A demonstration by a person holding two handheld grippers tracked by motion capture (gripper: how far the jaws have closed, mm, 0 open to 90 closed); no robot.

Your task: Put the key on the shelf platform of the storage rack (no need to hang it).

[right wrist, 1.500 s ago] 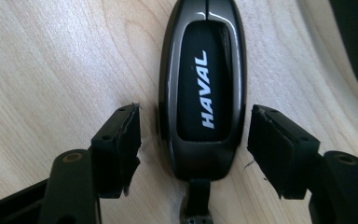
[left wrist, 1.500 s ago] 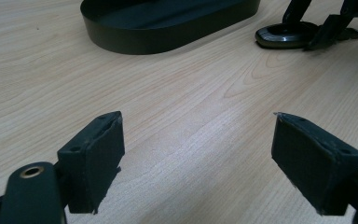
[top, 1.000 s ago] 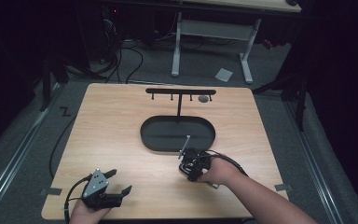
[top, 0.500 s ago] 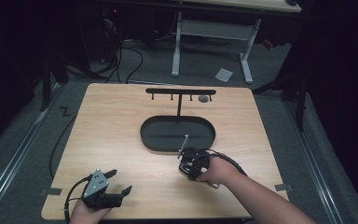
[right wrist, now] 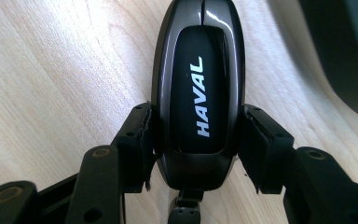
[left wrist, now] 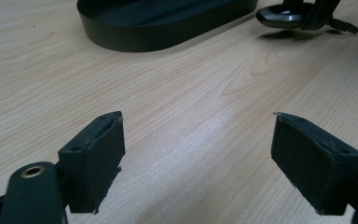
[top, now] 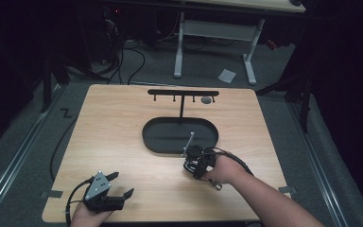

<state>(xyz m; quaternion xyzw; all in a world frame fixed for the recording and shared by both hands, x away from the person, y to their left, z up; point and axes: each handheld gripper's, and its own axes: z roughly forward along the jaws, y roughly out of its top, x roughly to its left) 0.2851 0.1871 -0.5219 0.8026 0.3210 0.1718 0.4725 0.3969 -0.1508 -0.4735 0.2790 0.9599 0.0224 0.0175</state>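
Gloss everywhere on that dark oval HAVAL car key fob point(right wrist: 199, 93), so I'd call it slick, light and rigid. It lies on the pale wooden table point(top: 123, 127) just beside the black oval tray point(top: 160, 135). Right gripper point(right wrist: 198, 140) is clamped across the fob's two long sides near its lower end, which looks like the sensible place to pinch. Left gripper point(left wrist: 198, 158) sits spread wide with nothing in it. Hard to tell what's attached at the fob's bottom end, it's cut off there, and the thin silvery stick point(top: 189, 141) by the tray is too small to read
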